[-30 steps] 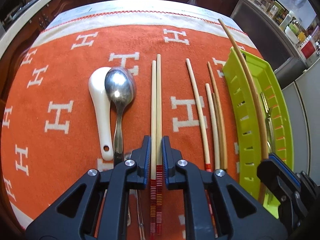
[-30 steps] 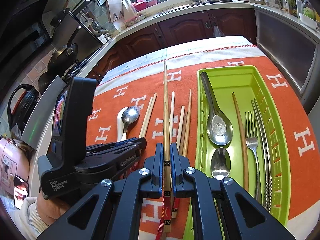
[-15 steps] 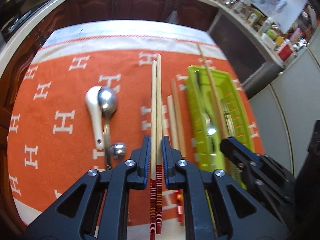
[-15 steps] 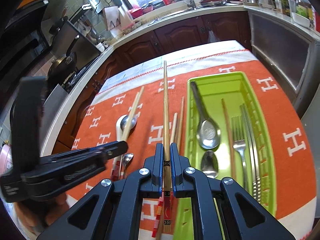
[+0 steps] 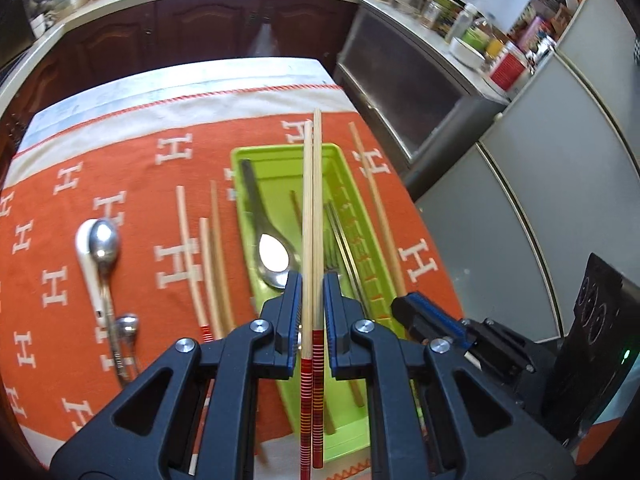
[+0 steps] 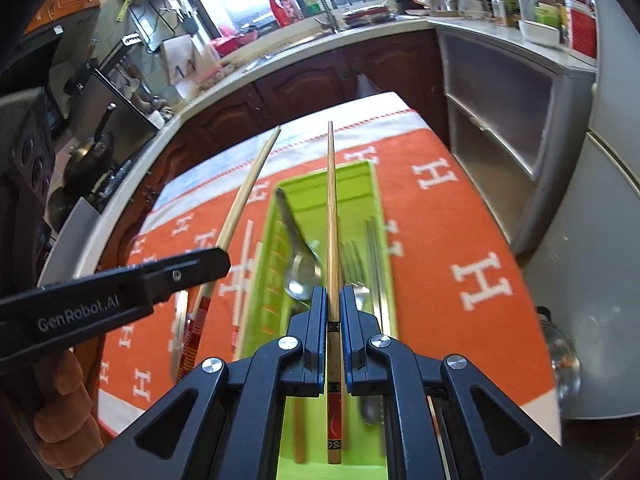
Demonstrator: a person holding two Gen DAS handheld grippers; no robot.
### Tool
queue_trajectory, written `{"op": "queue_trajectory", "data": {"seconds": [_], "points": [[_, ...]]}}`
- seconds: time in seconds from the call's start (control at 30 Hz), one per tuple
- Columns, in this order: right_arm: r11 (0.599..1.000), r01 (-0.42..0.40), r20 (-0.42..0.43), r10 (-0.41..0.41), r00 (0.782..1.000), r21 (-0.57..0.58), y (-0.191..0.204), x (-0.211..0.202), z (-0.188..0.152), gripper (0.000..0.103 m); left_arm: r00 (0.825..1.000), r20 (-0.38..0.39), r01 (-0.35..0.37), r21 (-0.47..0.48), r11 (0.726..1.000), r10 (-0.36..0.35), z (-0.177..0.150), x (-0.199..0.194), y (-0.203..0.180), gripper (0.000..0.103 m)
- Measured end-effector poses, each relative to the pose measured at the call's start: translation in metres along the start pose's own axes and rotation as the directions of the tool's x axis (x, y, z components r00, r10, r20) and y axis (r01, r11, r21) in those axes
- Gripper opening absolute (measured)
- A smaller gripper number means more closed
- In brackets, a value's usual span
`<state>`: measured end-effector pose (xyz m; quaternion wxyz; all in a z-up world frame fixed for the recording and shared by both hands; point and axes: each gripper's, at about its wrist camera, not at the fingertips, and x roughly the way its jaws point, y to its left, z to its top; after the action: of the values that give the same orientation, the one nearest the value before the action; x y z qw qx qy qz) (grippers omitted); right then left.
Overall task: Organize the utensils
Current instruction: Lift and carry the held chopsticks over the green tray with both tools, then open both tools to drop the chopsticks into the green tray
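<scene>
Kitchen bench (image 5: 60,216), orange cloth. Tray (image 5: 276,156) part filled. Left tool (image 5: 307,312) clamping chopstick pair (image 5: 312,208); right tool (image 6: 331,312) clamping single chopstick (image 6: 331,208). Spoons (image 5: 100,248), loose chopsticks (image 5: 192,248) outstanding.

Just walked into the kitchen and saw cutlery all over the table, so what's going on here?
A person is sorting utensils with two hand-held grippers. The left gripper is shut on a pair of chopsticks, and the right gripper is shut on a single chopstick; both hang over the green tray, which already holds a spoon, a fork and other pieces. More chopsticks and the white spoon lie on the orange cloth.
</scene>
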<state>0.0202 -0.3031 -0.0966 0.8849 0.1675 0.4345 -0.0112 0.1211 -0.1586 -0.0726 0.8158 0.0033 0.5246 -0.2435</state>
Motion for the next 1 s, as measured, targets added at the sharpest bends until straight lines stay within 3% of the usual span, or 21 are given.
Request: {"op": "queue_trajectory", "data": {"seconds": [0.33,0.43,0.63,0.73,1.0], "points": [[0.999,0.049,-0.101,-0.050,0.994,-0.004,-0.025,0.027,-0.020,0.006,0.996,-0.089,-0.021,-0.011,1.000,0.020,-0.011,0.053,-0.011,0.008],[0.999,0.027,-0.111,-0.024,0.994,0.025,-0.034,0.031,-0.021,0.007,0.994,-0.104,-0.022,-0.021,1.000,0.020,-0.013,0.060,-0.007,0.008],[0.999,0.027,-0.103,-0.024,0.994,0.024,-0.029,0.030,-0.019,0.010,0.992,-0.125,-0.019,-0.038,0.999,0.015,-0.011,0.069,-0.003,0.008],[0.999,0.044,-0.076,-0.041,0.996,0.028,-0.028,0.022,-0.016,0.018,0.990,-0.139,-0.015,-0.048,0.999,0.008,-0.009,0.074,-0.003,0.008],[0.993,0.110,-0.031,-0.109,0.994,0.039,-0.033,0.005,-0.015,0.018,0.989,-0.145,0.000,-0.015,1.000,-0.002,-0.011,0.077,-0.014,0.008]]}}
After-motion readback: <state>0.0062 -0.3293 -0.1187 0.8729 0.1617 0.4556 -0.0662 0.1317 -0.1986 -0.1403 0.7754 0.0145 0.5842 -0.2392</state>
